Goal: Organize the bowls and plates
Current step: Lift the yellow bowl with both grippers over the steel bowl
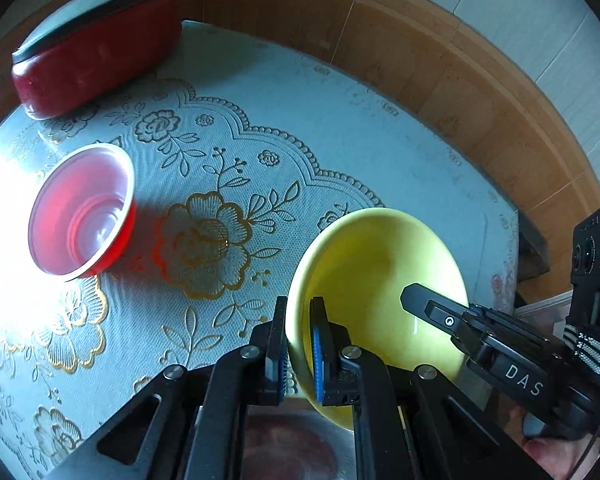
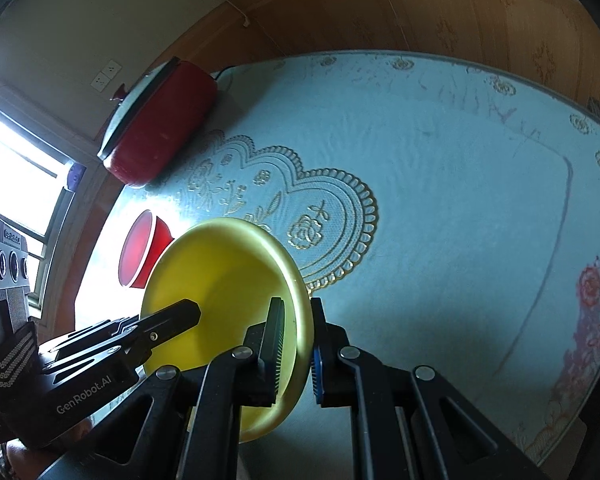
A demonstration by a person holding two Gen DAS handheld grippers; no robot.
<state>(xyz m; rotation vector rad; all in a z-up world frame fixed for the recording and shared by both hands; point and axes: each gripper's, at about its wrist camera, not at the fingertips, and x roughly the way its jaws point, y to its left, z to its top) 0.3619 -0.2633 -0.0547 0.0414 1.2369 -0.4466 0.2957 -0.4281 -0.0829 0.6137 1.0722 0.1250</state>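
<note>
Nearest the cameras, the left gripper is pinching the left rim of the yellow bowl, one finger outside the wall and one inside, with the jaws closed onto it. The right gripper is clamping the opposite rim in the same way, so the bowl is hanging tilted between the two, lifted off the table and near its front edge. Judging by its gloss and thick lip, the bowl is probably ceramic or melamine: stiff, moderately heavy, slick under the pads and likely to chip if dropped, so the rim is the sensible place to hold, with pads seated well down the wall.

Farther out, the red bowl is standing upright on the lace-patterned tablecloth, well apart from the yellow one. Beyond it, a red lidded pot is sitting near the far edge by the wooden wall panel.

Glare from the window is washing out the table's left side, and the yellow bowl's underside is hidden. Something reddish below the left gripper is too blurred to identify.
</note>
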